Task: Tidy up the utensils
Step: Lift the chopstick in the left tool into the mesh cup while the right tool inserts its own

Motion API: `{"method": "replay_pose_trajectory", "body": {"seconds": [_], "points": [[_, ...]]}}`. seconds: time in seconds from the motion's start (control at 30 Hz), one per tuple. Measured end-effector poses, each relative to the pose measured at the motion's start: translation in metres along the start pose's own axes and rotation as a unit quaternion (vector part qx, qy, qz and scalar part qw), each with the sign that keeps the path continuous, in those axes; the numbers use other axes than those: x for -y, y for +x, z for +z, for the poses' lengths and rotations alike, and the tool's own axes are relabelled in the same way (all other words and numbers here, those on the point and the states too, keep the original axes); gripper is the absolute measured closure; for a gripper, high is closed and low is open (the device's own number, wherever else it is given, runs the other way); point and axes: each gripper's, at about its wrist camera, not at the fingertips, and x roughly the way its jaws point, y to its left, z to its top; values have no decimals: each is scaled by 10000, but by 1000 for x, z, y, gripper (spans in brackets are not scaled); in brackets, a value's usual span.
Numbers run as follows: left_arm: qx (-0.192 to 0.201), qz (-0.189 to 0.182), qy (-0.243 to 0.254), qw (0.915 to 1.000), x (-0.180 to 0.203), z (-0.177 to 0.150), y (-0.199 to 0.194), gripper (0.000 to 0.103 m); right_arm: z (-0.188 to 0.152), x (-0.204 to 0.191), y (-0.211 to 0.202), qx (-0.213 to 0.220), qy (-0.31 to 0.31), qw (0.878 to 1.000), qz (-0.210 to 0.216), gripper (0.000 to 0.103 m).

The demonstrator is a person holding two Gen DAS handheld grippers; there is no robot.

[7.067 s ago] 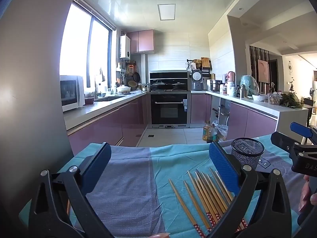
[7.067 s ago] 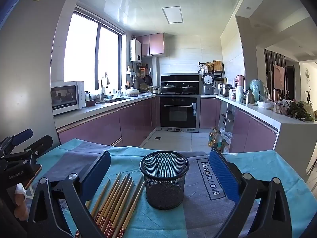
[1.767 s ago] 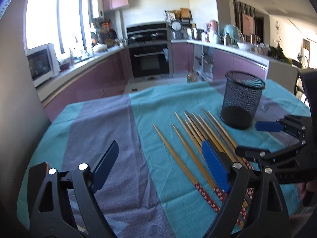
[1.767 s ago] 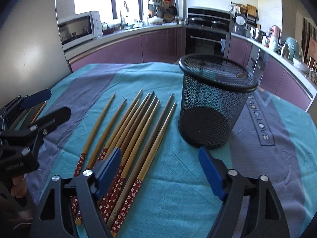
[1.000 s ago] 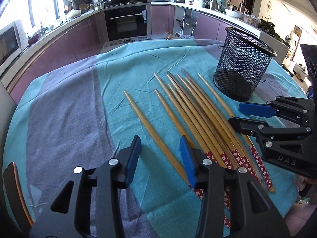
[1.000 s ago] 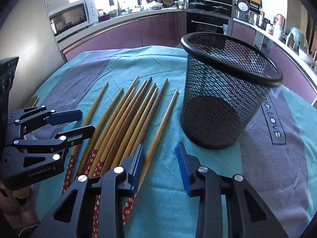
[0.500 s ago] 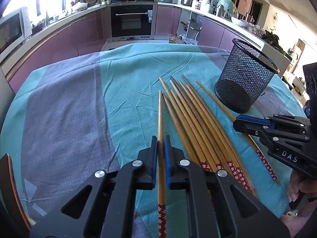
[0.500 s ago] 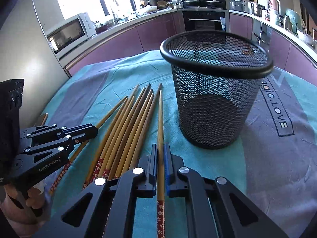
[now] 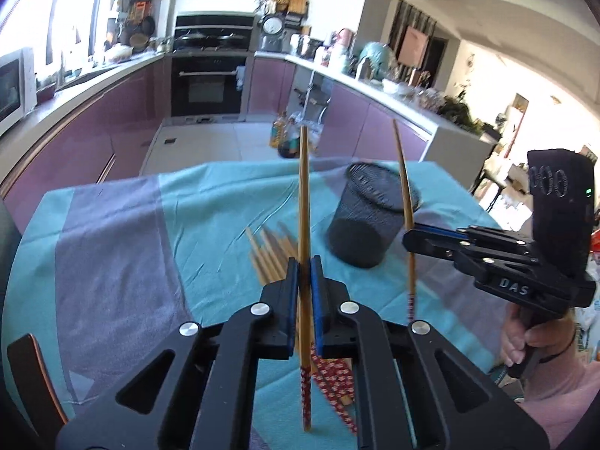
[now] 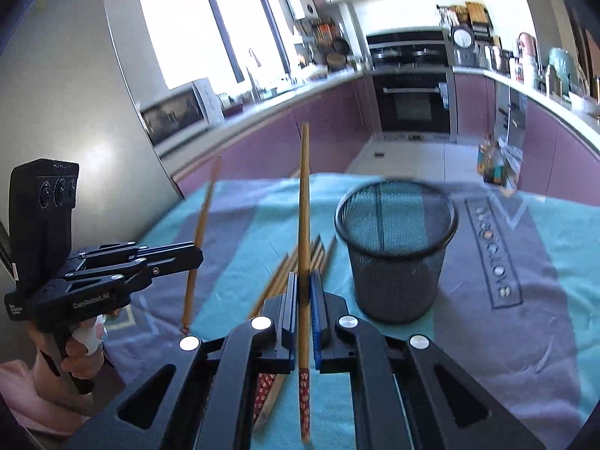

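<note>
My left gripper (image 9: 304,262) is shut on a wooden chopstick (image 9: 303,202) that stands nearly upright above the table, its red patterned end hanging below the jaws. My right gripper (image 10: 304,275) is shut on another chopstick (image 10: 304,202), also lifted and pointing up. Each gripper shows in the other's view: the right gripper (image 9: 410,238) with its chopstick (image 9: 404,176), the left gripper (image 10: 195,257) with its chopstick (image 10: 200,225). Several more chopsticks (image 9: 268,257) lie on the cloth left of a black mesh cup (image 10: 395,251), which stands upright and looks empty.
A teal and grey tablecloth (image 9: 112,247) covers the table. A chair back (image 9: 33,378) shows at the lower left edge. A person's hand (image 9: 525,333) holds the right gripper's handle. Kitchen counters and an oven (image 9: 208,82) lie beyond the table.
Both grippers closed on a chopstick each about half a second ago and have since risen, lifting the chopsticks off the cloth and tilting them upward. The remaining chopsticks stay on the table.
</note>
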Motion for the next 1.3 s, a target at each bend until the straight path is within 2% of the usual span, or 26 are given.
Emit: {"method": "replay_pose_trajectory", "body": {"seconds": [0.3,0.53,0.67,0.77,0.83,0.97,1.3], "points": [[720,-502,89,9961,23,45,-49,96,27,2,-35,571,-123,9982,132,97],[1170,-793,50,9900,47,93,-58,96,64,6,-58,1064,-258,9940,-50,97],[1427,-770,116,9867,64,118,-56,96,82,13,-62,1324,-307,9905,-225,97],[1578,-621,176,9854,77,132,-49,96,91,20,-58,1415,-321,9886,-403,97],[1545,-601,159,9860,85,139,-40,96,93,27,-52,1377,-286,9889,-470,97],[1313,-542,195,9897,99,140,-18,96,89,39,-30,1034,-220,9928,-556,97],[341,-343,568,9972,112,109,72,95,66,50,24,-33,-109,9982,-581,97]]}}
